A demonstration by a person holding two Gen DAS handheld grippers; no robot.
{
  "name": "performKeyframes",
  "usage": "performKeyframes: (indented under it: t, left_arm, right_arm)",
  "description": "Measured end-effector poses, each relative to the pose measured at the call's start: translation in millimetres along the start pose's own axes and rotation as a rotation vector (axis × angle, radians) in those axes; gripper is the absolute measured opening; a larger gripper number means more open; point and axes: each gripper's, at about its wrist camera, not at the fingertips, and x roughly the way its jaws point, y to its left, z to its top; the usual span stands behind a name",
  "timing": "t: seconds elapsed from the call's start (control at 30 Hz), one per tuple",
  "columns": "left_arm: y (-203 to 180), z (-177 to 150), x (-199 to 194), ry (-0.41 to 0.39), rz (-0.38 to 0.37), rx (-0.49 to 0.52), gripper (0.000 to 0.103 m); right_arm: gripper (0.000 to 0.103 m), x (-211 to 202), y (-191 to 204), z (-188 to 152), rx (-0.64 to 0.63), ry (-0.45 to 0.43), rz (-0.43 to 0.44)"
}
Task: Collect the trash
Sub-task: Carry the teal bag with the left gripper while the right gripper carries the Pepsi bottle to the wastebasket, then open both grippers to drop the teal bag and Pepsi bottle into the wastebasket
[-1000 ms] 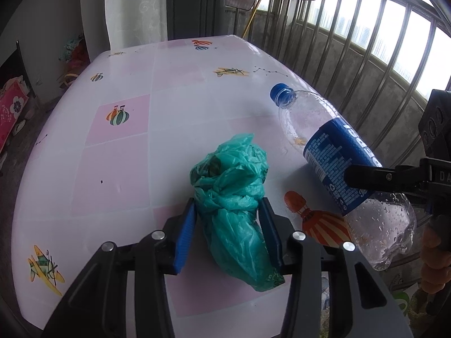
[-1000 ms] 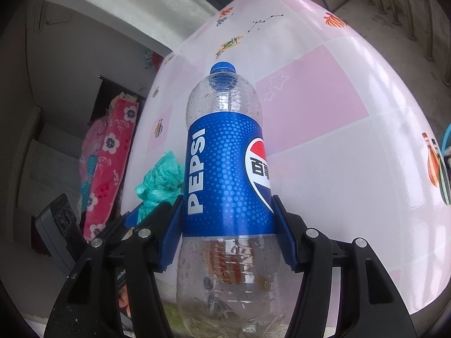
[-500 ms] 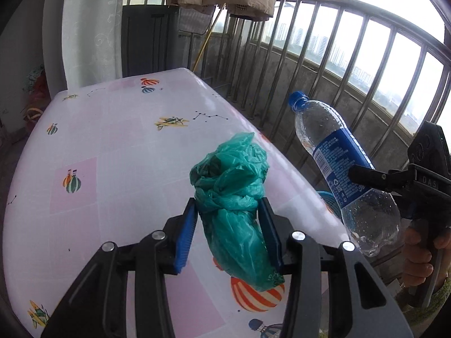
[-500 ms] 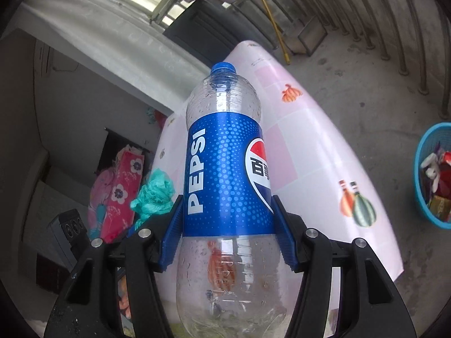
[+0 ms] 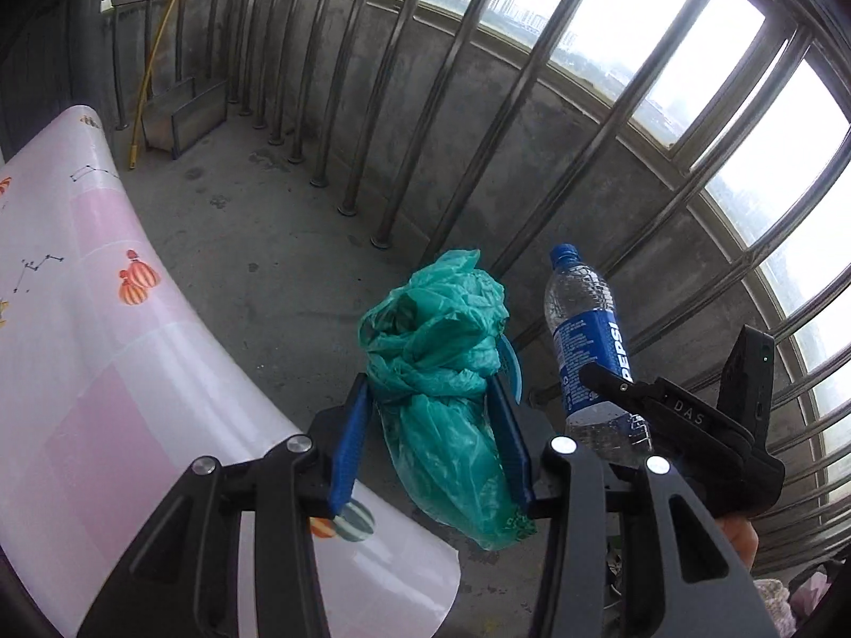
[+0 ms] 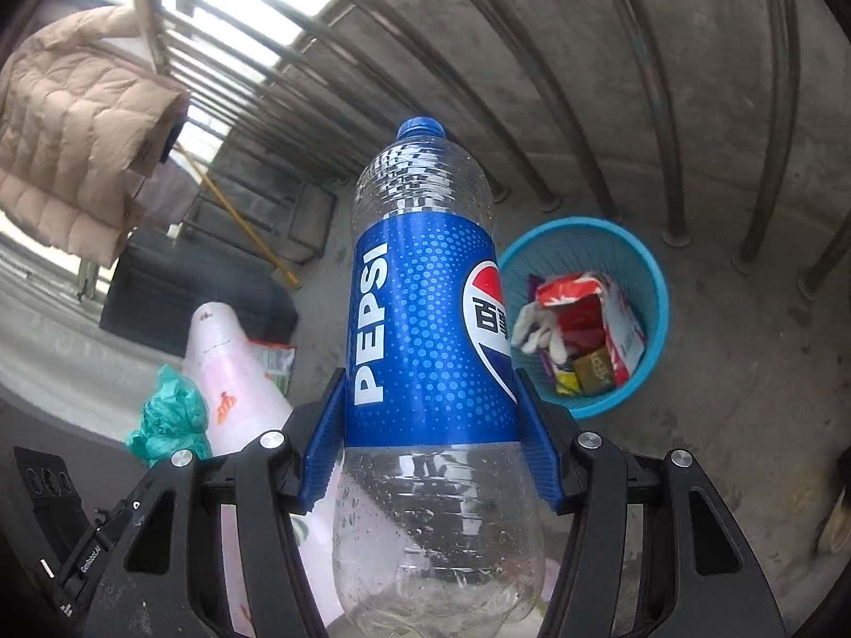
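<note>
Beyond your right tool [image 6: 428, 436], on the concrete floor [image 6: 734, 351] by the railing bars [image 6: 659, 106], stands a blue bin [image 6: 651, 292] holding red and white cartons and wrappers; nothing lies between the bin and what you carry. Your right tool is clenched on a bottle [image 6: 425, 329], blue pads pressing both sides of its label, cap pointing away from you and the clear, empty base toward the camera. The label reads "PEPSI" in white, beside the red, white and blue roundel with two Chinese characters. Your left tool [image 5: 431, 436] is clamped on a crumpled green bag [image 5: 439, 372], held in the air past the corner of the pink-and-white counter [image 5: 96, 351], which is printed with small balloons and line drawings. From the left view you see the bottle [image 5: 587, 343] just right of the bag, gripped by the right tool [image 5: 606, 388] whose black body bears "DAS", and a yellow pole [image 5: 146, 69] leaning on the far bars; the bin is hidden there except for a blue sliver behind the bag. Only the right view shows the bin's contents, a beige padded jacket [image 6: 74, 127] hanging at upper left, and the bag [image 6: 170, 420] low on the left beside the counter [image 6: 228, 372].
</note>
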Motion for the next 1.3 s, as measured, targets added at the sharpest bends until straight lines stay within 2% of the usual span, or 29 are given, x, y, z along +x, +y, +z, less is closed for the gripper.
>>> performKeyframes:
  t: [0.1,0.17,0.2,0.23,0.3,0.37,0.43,0.6,0.77,0.87,0.93,1.1,1.2,1.27,1.3]
  left_arm:
    - [-23.3,18.5,55.9,0.096,-0.004,0.010,0.044]
    - [-39.0,26.8,88.9,0.126,0.004,0.029,0.044]
    - [-45.1,30.6,104.1,0.131,-0.001,0.038,0.049]
    - [-50.2,34.4,122.6,0.148,0.005,0.049,0.060]
    - [-51.5,38.8,150.3,0.164,0.042,0.044,0.065]
    - [-46.5,38.1,163.6,0.178,0.072,0.007,0.065]
    - [-38.7,36.1,161.7,0.184,0.049,-0.046,0.065]
    - [-25.4,36.1,125.0,0.109,0.036,-0.052,0.068]
    - [-11.7,31.7,52.3,-0.035,0.022,-0.037,0.078]
    - [2.8,19.5,5.8,-0.103,0.019,-0.049,0.082]
    - [14.8,6.4,-20.7,-0.137,0.029,-0.067,0.084]
    - [51.4,-43.6,-79.5,-0.198,0.089,-0.100,0.088]
    - [75.0,-77.5,-105.2,-0.217,0.163,-0.118,0.090]
    - [90.3,-98.8,-117.8,-0.221,0.210,-0.145,0.091]
    - [97.6,-109.0,-124.1,-0.220,0.220,-0.167,0.092]
  right_arm:
    - [0.056,16.0,-24.1,1.2,0.079,0.008,-0.046]
    - [0.056,22.2,-38.5,4.7,0.115,0.011,-0.073]
    - [0.056,23.5,-43.8,6.4,0.125,0.010,-0.083]
    - [0.056,23.9,-46.2,11.7,0.133,0.009,-0.093]
    - [0.057,24.5,-54.2,14.9,0.145,0.005,-0.107]
    - [0.057,21.9,-58.0,14.6,0.158,0.001,-0.119]
    - [0.057,23.5,-62.5,15.4,0.162,-0.005,-0.125]
    - [0.057,36.2,-52.4,17.3,0.118,-0.004,-0.146]
    - [0.057,44.2,-32.1,14.4,0.064,0.002,-0.134]
    - [0.057,59.1,-17.3,13.1,-0.018,0.059,-0.117]
    - [0.057,70.4,-2.0,7.9,-0.120,0.117,-0.112]
    - [0.057,102.3,18.3,-2.3,-0.316,0.223,-0.140]
    - [0.057,144.5,14.9,-0.2,-0.446,0.293,-0.218]
    - [0.061,174.8,4.1,4.6,-0.539,0.314,-0.369]
    - [0.066,190.1,-5.1,7.3,-0.557,0.357,-0.459]
